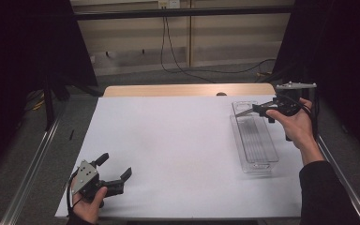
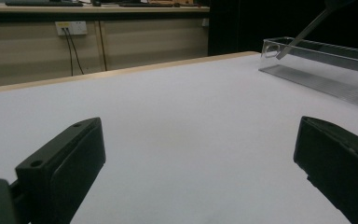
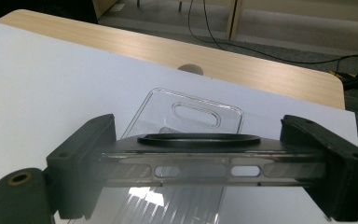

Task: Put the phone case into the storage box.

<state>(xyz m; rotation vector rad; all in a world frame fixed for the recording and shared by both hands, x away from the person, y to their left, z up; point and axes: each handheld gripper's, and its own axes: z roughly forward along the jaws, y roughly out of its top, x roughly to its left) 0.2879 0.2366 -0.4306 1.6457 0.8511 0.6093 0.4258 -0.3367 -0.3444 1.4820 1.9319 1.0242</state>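
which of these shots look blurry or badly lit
High view: dim, both side edges nearly black. Left gripper view: near fingers soft, clear tray sharper. Right gripper view: the flat metal tool clamped between its fingers is blurred, glare on the tray's ribbed floor.

In the right gripper view, the flat metal piece (image 3: pixel 200 161) clamped in the right tool (image 3: pixel 205 172) hides the middle of the clear tray (image 3: pixel 193 109); its near end is cut off. In the high view, the piece (image 1: pixel 244 111) is too small to identify.
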